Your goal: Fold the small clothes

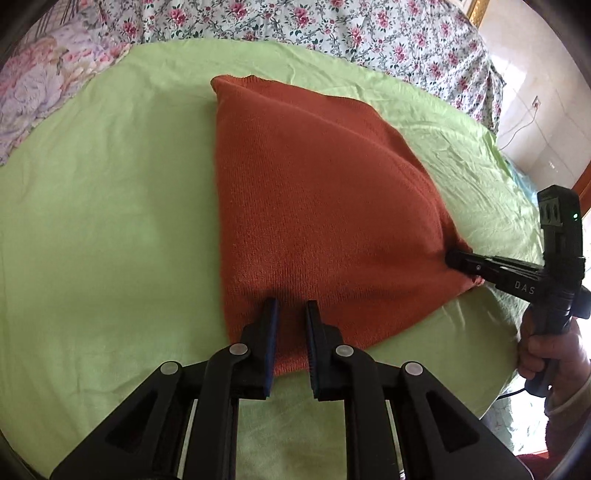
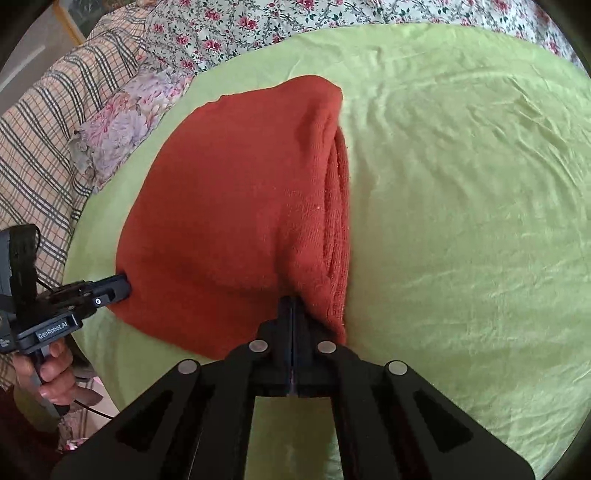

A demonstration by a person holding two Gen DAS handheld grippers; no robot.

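Observation:
A rust-orange knitted garment lies folded on a light green sheet; in the right wrist view the garment shows stacked layers along its right edge. My left gripper rests over the garment's near edge with a narrow gap between its fingers, and cloth lies in that gap. It also shows in the right wrist view at the garment's left edge. My right gripper is shut on the garment's near corner; in the left wrist view the right gripper pinches the right corner.
The green sheet covers a bed. Floral bedding lies beyond it, and a plaid blanket and a floral pillow lie at the left. A tiled wall and floor lie past the bed's right edge.

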